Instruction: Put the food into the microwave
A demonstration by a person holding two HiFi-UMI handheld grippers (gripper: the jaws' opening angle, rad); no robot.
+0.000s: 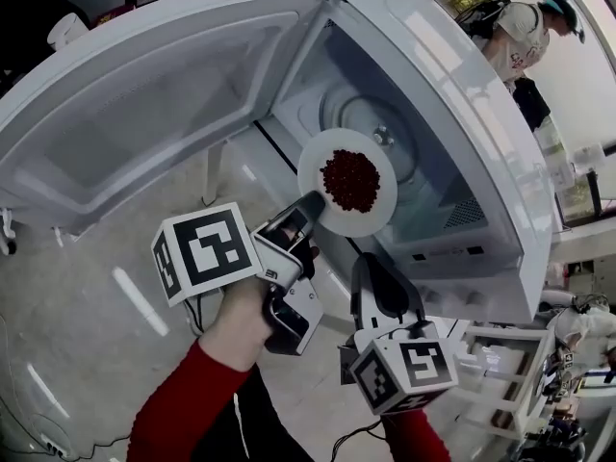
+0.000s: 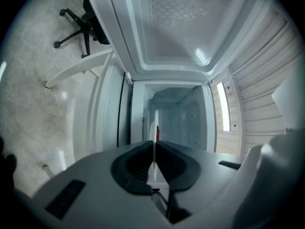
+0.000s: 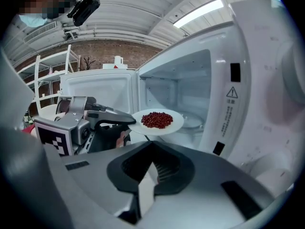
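Note:
A white plate (image 1: 373, 221) carrying a heap of red beans (image 1: 349, 180) hangs level in front of the open white microwave (image 1: 462, 162). My left gripper (image 1: 313, 206) is shut on the plate's near rim. In the left gripper view the plate (image 2: 154, 162) shows edge-on as a thin white line between the jaws, with the cavity (image 2: 176, 118) straight ahead. The right gripper view shows the plate (image 3: 167, 126), the beans (image 3: 156, 119) and the left gripper (image 3: 121, 119) just outside the opening. My right gripper (image 1: 373, 262) is below the plate, shut and holding nothing (image 3: 151, 149).
The microwave door (image 1: 144, 94) stands swung wide to the left. A glass turntable (image 1: 385, 138) lies inside the cavity. A person (image 1: 520, 27) stands at the far right, and a white rack (image 1: 500, 373) is at the lower right. An office chair (image 2: 78, 25) stands on the floor.

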